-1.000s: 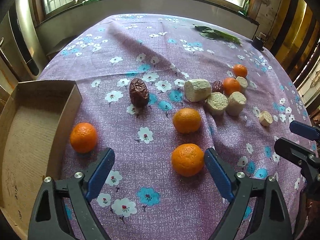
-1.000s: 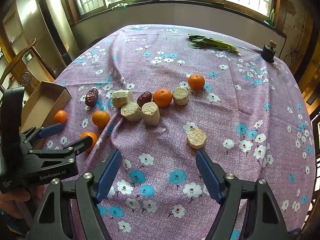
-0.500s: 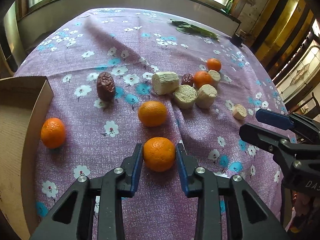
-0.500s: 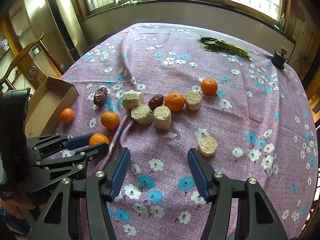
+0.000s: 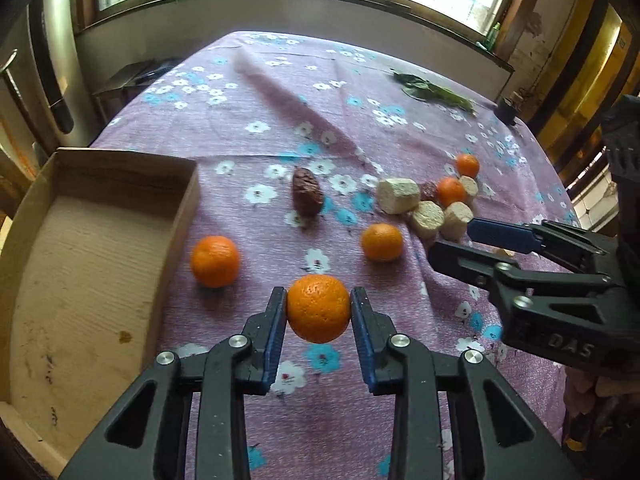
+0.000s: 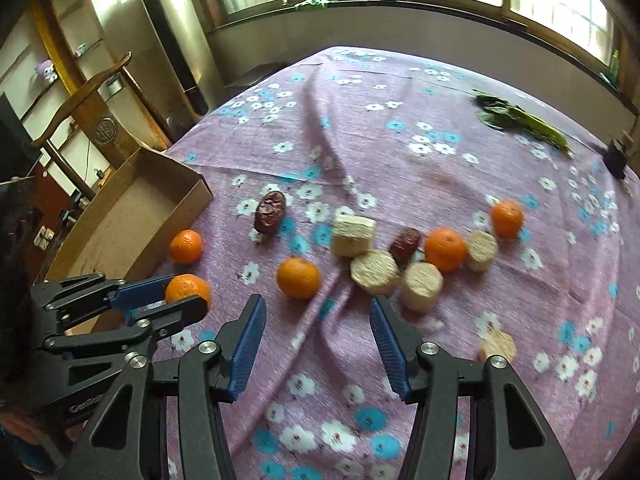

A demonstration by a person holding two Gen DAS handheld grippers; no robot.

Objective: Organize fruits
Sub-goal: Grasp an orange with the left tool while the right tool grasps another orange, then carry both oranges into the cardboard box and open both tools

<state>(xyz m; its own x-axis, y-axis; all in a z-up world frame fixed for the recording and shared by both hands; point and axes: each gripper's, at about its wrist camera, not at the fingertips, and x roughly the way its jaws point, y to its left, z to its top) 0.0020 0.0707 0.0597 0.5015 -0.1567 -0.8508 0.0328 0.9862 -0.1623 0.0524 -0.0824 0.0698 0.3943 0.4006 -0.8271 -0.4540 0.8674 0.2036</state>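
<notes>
left claw [image 5: 319, 309]: pinching orange [image 5: 319, 308], lifted | cardboard box [image 5: 80, 264]: left of it, near | right claw [image 6: 316, 334]: spread, empty

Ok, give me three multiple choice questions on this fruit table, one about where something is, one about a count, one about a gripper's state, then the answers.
1. Where is the cardboard box?
A. At the table's left edge
B. Beside the green leaves
C. Under the right gripper

2. How many oranges show in the right wrist view?
A. Three
B. Five
C. Seven

3. What is the left gripper doing?
A. Hanging open
B. Shut on an orange
C. Shut on a date

Answers:
1. A, the box sits left of the fruit.
2. B, four lie on the cloth and one is held.
3. B, both fingers press the held orange, while the right gripper is open.
</notes>
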